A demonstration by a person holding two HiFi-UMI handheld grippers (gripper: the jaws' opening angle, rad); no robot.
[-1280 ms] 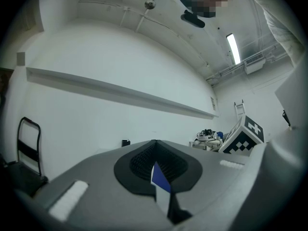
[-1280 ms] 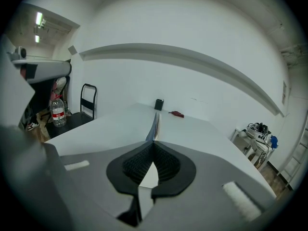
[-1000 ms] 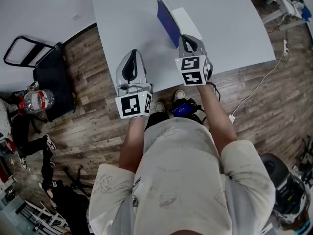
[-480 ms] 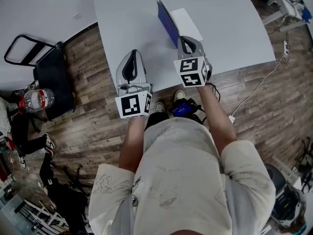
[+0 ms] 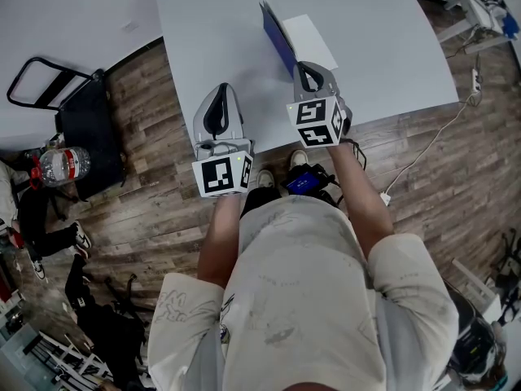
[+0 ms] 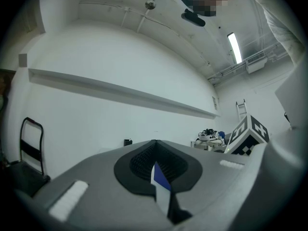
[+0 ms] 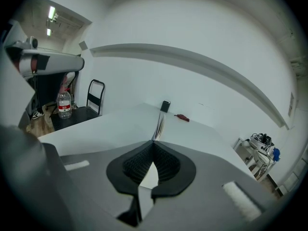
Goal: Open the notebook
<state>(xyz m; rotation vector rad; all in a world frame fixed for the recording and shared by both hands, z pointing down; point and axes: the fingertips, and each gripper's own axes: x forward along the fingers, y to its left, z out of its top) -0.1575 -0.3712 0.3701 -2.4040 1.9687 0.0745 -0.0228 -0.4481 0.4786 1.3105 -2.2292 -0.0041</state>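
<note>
The notebook lies on the white table [image 5: 203, 23]. Its blue cover [image 5: 279, 39] stands raised on edge above the white page [image 5: 313, 37]. My right gripper [image 5: 302, 68] is shut on the cover's near edge. In the right gripper view the cover's thin edge [image 7: 158, 123] runs away from the closed jaws. My left gripper [image 5: 221, 90] rests at the table's front edge, left of the notebook and apart from it. Its jaws are shut with nothing held. The blue cover [image 6: 160, 179] shows through the gap behind its pads.
A black hand trolley [image 5: 61, 112] and a water bottle [image 5: 63, 167] stand on the wooden floor at left. A white cable [image 5: 431, 141] trails off the table's right corner. A small black object [image 7: 165, 106] and a red one [image 7: 182, 118] lie at the table's far end.
</note>
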